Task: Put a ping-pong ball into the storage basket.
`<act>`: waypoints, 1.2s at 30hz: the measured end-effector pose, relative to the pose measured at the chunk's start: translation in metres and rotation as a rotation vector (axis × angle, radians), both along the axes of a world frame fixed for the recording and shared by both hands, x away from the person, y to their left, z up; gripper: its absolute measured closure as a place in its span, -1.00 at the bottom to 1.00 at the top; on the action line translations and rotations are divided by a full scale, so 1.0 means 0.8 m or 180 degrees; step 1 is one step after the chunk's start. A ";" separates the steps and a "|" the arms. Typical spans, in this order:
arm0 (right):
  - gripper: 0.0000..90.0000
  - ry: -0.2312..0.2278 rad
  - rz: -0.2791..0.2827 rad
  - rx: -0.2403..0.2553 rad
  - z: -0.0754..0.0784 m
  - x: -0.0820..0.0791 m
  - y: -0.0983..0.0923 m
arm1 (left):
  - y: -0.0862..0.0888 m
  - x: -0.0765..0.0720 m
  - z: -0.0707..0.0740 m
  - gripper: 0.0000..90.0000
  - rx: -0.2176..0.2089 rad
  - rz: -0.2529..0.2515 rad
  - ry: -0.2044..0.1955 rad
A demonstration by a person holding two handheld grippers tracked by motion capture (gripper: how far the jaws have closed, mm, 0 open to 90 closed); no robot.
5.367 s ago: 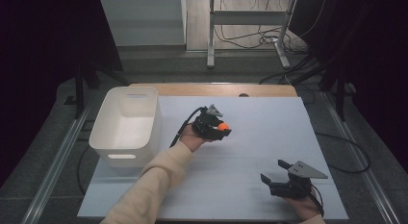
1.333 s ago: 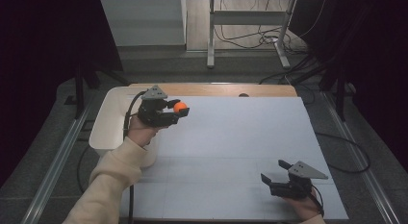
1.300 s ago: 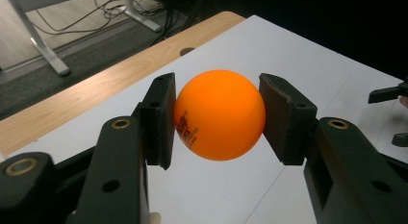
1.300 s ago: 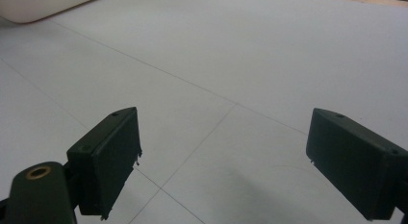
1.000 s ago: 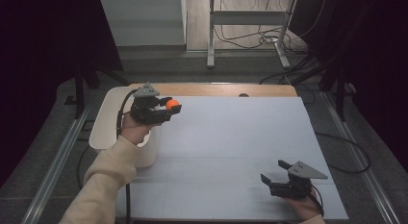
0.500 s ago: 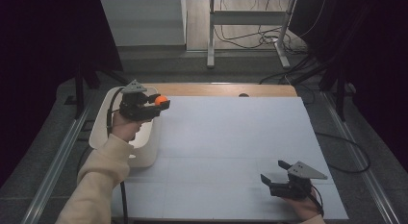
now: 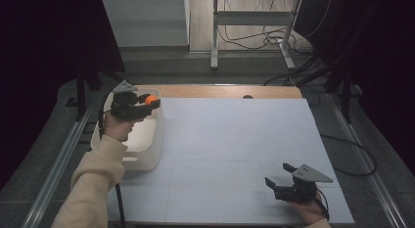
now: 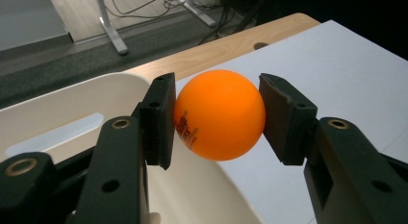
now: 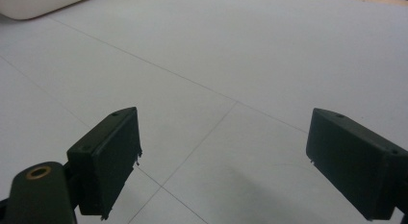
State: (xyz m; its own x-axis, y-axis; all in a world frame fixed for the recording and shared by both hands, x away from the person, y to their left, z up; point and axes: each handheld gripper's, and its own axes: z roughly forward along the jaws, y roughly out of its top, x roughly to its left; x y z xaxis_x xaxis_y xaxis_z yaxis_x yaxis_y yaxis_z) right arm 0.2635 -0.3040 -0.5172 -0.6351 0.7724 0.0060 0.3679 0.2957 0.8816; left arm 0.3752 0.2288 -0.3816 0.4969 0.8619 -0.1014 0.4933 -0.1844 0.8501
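Dim room, cables trailing on the floor beyond; white counter [image 7: 235, 154] lying lit under the high camera. White bin [image 7: 147, 140] sitting at the counter's 10 o'clock corner. Left tongs [image 7: 149, 102] hovering over the bin's far right rim, clamping the orange ball [image 8: 219, 114] between both pads, ball poised roughly above the rim toward 2 o'clock of the bin. Right tongs [image 7: 276, 181] resting at 5 o'clock on the counter, jaws standing wide, gripping nothing. Risk, as I'm judging it: releasing here could be dropping the ball onto the rim, bouncing it out across the counter. A light ball could also be rebounding off the bin floor if let go from height.
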 end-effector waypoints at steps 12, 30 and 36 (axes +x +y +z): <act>-0.73 0.0002 -0.0002 0.0000 0.000 0.000 0.000 | 0.020 0.008 -0.009 0.12 0.0011 0.0196 0.0055; -0.73 0.0006 -0.0002 0.0003 0.000 0.000 0.000 | 0.022 0.036 -0.031 0.11 0.0170 0.0326 0.0416; -0.73 0.0009 -0.0004 0.0003 0.000 0.000 0.000 | 0.020 0.038 -0.032 0.11 0.0176 0.0299 0.0471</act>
